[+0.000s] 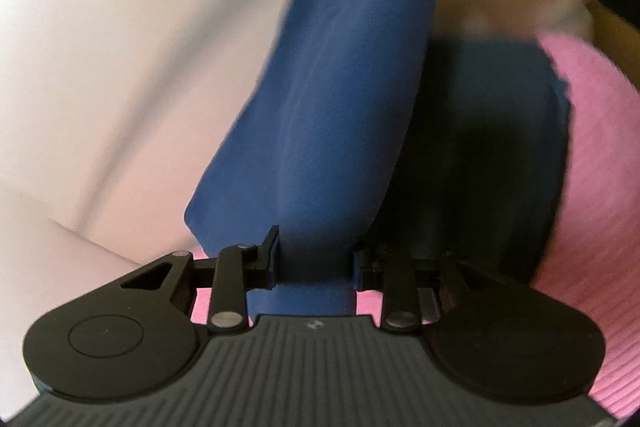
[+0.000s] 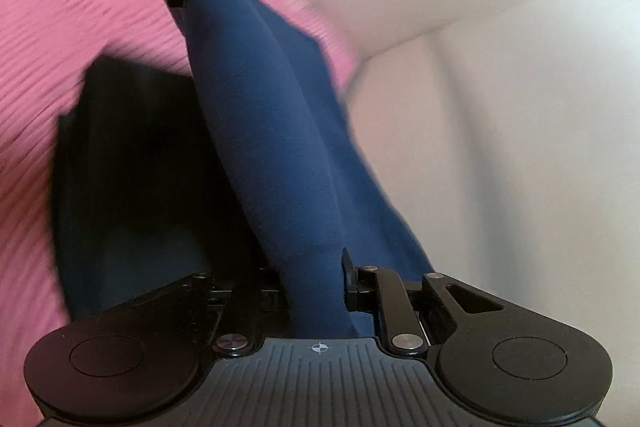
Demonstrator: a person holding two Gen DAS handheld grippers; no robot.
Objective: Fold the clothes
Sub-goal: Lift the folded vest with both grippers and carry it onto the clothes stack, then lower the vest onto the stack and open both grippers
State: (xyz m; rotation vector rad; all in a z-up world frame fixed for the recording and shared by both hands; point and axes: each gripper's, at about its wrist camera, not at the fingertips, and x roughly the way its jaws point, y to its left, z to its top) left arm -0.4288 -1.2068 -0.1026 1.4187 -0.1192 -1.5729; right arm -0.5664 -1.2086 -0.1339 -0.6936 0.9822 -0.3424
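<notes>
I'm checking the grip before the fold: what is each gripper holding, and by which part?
Both hold the blue garment: the left gripper and right gripper each pinch one end of its stretched, bunched edge.

The dark blue soft fabric garment [image 1: 320, 131] is covering the left gripper's [image 1: 314, 261] pads and hiding the right gripper's [image 2: 310, 287] left finger. The pink ribbed knit cloth [image 1: 600, 167] is smearing with motion blur, running off the picture's edge.
</notes>
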